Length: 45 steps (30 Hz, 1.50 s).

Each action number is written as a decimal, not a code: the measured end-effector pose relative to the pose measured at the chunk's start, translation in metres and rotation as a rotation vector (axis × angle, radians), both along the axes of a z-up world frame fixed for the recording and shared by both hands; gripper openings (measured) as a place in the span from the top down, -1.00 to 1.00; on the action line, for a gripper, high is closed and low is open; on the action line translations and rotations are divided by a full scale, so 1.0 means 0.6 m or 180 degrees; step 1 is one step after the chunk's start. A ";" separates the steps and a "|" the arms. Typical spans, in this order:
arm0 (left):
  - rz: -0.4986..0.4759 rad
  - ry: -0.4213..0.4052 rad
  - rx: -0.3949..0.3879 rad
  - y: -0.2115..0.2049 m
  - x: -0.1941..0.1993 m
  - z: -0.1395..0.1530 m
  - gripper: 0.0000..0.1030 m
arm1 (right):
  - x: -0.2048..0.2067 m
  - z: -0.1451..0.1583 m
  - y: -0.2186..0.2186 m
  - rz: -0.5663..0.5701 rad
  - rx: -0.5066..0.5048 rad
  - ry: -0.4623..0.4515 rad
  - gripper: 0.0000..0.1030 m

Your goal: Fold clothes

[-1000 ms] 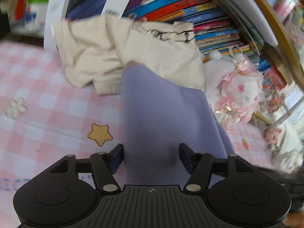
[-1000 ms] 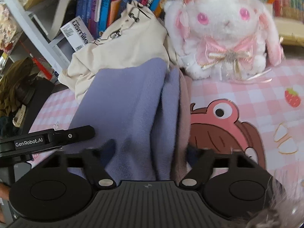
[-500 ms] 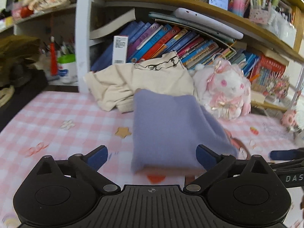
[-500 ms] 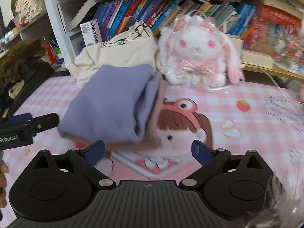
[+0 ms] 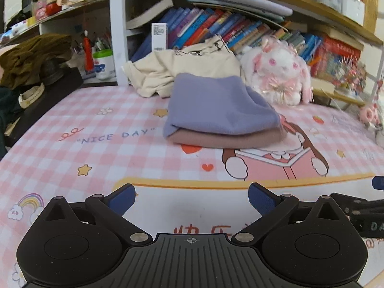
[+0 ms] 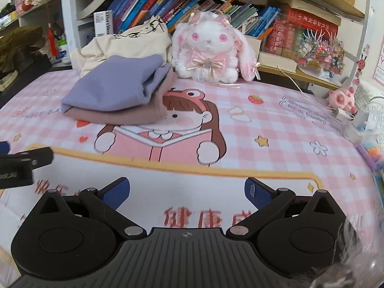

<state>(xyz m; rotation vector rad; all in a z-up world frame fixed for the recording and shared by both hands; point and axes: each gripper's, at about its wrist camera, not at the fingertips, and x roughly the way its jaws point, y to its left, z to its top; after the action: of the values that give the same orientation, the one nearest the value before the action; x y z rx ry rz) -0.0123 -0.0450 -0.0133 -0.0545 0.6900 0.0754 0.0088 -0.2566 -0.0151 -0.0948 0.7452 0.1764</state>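
A folded lavender garment lies on top of a folded dusty-pink garment on the pink checked mat. The stack also shows in the right wrist view, lavender over pink. A crumpled cream garment lies behind it against the books. My left gripper is open and empty, well back from the stack. My right gripper is open and empty, also back near the mat's front.
A white plush rabbit sits right of the stack. Bookshelves with books run along the back. A small pink toy and clutter lie at the right edge. Dark clothing is piled at the left.
Both grippers let go of the lavender garment, opened wide and pulled back toward the front of the mat. The folded lavender piece now rests on the pink one.
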 end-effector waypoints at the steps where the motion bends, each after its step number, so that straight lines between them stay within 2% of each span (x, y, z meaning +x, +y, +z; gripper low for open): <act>1: 0.0014 -0.0008 -0.0009 -0.001 -0.001 0.001 -0.97 | -0.002 0.000 -0.003 -0.0007 0.0007 0.0004 -1.00; 7: -0.0014 -0.0029 0.0016 -0.012 -0.008 0.007 -0.97 | -0.006 0.003 -0.019 -0.0135 0.0132 0.0052 -1.00; 20: -0.0090 0.0030 0.0022 -0.018 -0.006 0.003 -1.00 | -0.011 0.002 -0.006 -0.0057 0.0103 0.0085 -1.00; 45: -0.0051 0.0101 0.0005 -0.007 0.011 -0.003 -1.00 | 0.003 -0.002 0.006 -0.0075 0.0104 0.0149 -1.00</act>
<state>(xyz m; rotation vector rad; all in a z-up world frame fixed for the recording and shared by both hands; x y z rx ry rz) -0.0057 -0.0494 -0.0151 -0.0465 0.7218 0.0615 0.0103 -0.2530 -0.0163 -0.0510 0.7895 0.1688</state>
